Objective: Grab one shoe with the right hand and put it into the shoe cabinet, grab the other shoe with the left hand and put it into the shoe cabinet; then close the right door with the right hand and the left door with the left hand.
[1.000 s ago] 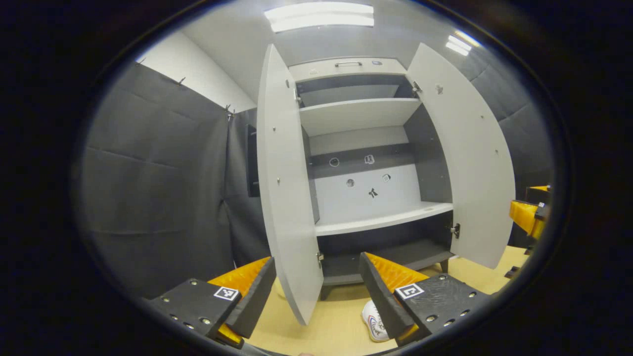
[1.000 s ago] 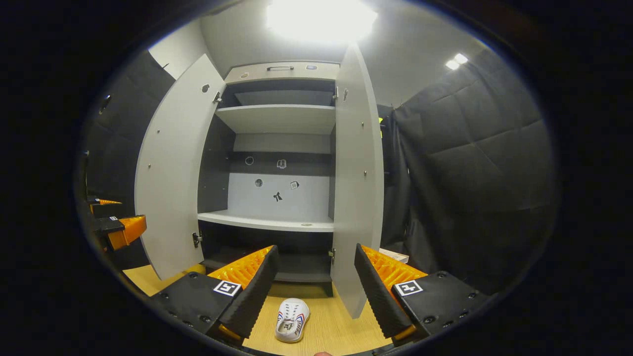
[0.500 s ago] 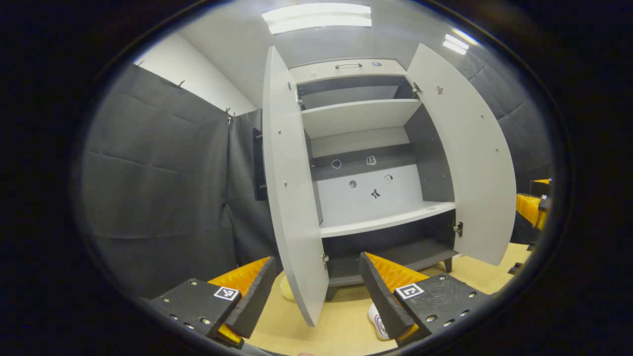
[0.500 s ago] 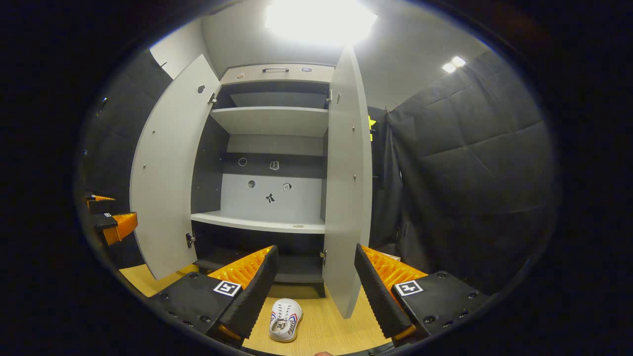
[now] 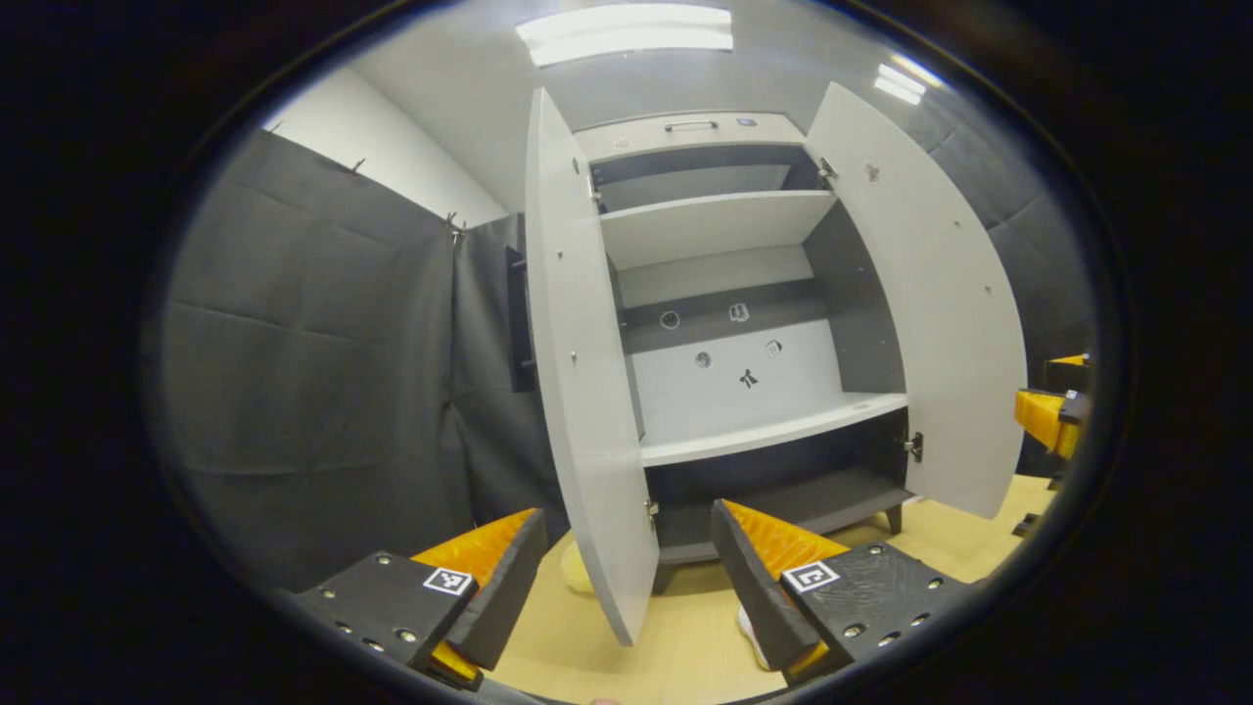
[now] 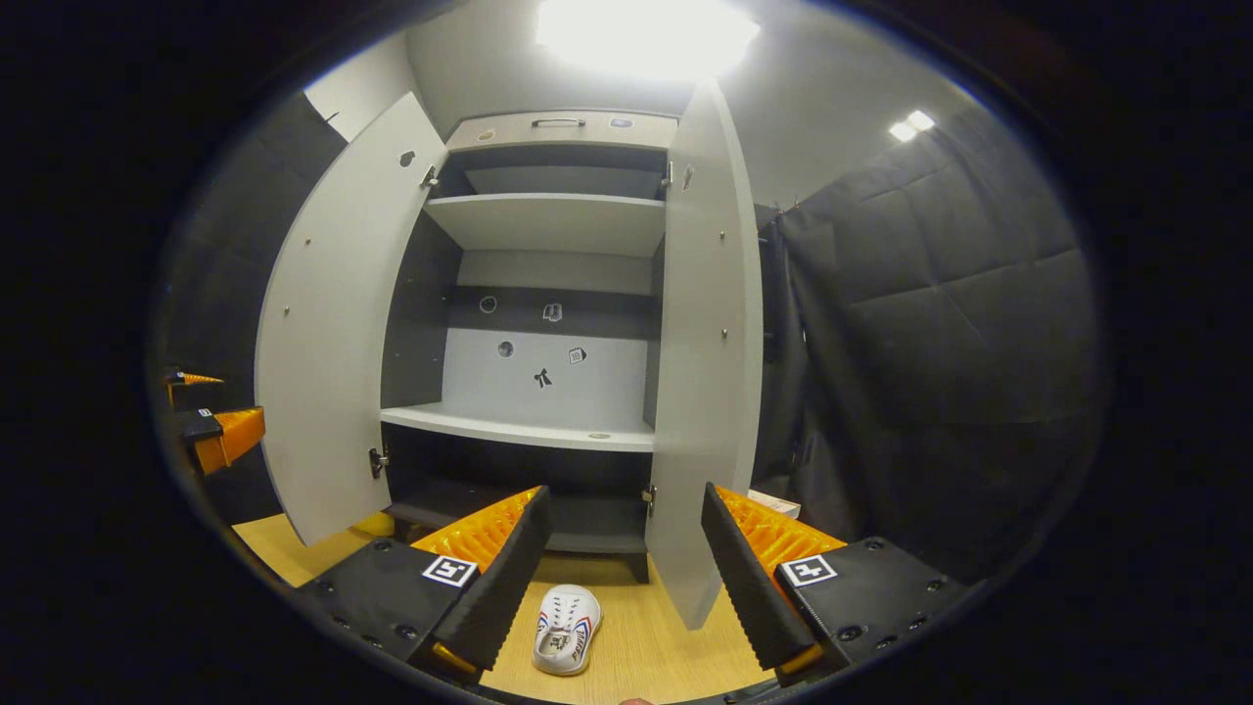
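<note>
The grey shoe cabinet (image 5: 724, 225) (image 6: 558, 220) stands in front of me with both doors swung wide. In the right gripper view a white shoe (image 6: 563, 632) with red and blue stripes lies on the wooden floor, just below and between the fingers of my open right gripper (image 6: 625, 490). My left gripper (image 5: 628, 509) is open and holds nothing, and the edge of the left door (image 5: 587, 392) stands between its fingers. A sliver of a white shoe (image 5: 747, 627) peeks out behind its right finger. The middle shelf (image 6: 519, 429) and bottom shelf (image 5: 783, 499) are bare.
The right door (image 6: 705, 392) juts out towards me between the right gripper's fingers. A pale yellow object (image 5: 576, 568) lies on the floor by the cabinet's left foot. A small white box (image 6: 778, 504) sits at the right. Dark padded walls close in on both sides.
The left gripper view has drifted, so the shoe has slipped almost wholly behind its right finger. The right gripper view has shifted slightly; the shoe stays between the fingers. Both grippers stay open.
</note>
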Demonstrator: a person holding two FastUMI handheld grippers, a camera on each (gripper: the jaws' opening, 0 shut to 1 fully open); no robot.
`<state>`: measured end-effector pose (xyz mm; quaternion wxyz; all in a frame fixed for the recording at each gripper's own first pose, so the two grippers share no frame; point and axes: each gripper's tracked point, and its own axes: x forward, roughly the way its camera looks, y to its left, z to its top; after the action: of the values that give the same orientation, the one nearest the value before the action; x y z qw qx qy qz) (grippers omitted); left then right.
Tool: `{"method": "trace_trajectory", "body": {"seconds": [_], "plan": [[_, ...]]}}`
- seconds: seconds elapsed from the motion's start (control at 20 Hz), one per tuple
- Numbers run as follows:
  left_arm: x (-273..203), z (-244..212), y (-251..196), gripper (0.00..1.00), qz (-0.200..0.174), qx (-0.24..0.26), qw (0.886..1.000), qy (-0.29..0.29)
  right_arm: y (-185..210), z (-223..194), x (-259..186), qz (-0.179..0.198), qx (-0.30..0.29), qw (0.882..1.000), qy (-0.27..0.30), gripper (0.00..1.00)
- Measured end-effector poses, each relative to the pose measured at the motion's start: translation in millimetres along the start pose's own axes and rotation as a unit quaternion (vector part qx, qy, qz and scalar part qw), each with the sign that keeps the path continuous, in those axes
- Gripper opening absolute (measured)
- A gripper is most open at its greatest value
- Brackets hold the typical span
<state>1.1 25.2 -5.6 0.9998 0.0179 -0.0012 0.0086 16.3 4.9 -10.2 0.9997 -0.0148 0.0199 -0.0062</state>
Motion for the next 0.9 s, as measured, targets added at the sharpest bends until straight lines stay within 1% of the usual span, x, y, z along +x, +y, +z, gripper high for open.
{"method": "trace_trajectory", "body": {"seconds": [0.15,0.4,0.45,0.5,0.55,0.65,0.75,0.9], "plan": [[0,-5,8,1.0,0.01,0.006,1.0,0.007,12,-12,19,0.019,-0.007,1.0,0.018,0.96],[-1,-10,15,0.99,0.02,0.009,1.0,0.016,29,-52,55,0.043,-0.016,0.996,0.08,0.97],[-1,-12,16,0.98,0.023,0.01,1.0,0.018,32,-62,62,0.047,-0.016,0.995,0.092,0.97],[-1,-12,18,0.99,0.025,0.011,0.999,0.02,37,-69,69,0.054,-0.014,0.993,0.102,0.95],[-2,-14,19,0.99,0.027,0.012,0.999,0.022,43,-78,75,0.061,-0.013,0.992,0.113,0.97],[0,-16,22,0.99,0.033,0.014,0.999,0.028,52,-95,88,0.073,-0.018,0.989,0.13,0.97],[-2,-19,26,0.99,0.039,0.015,0.999,0.032,62,-115,100,0.086,-0.027,0.983,0.158,0.97],[-3,-24,31,1.0,0.049,0.018,0.998,0.041,74,-141,112,0.104,-0.02,0.975,0.197,0.97]]}}
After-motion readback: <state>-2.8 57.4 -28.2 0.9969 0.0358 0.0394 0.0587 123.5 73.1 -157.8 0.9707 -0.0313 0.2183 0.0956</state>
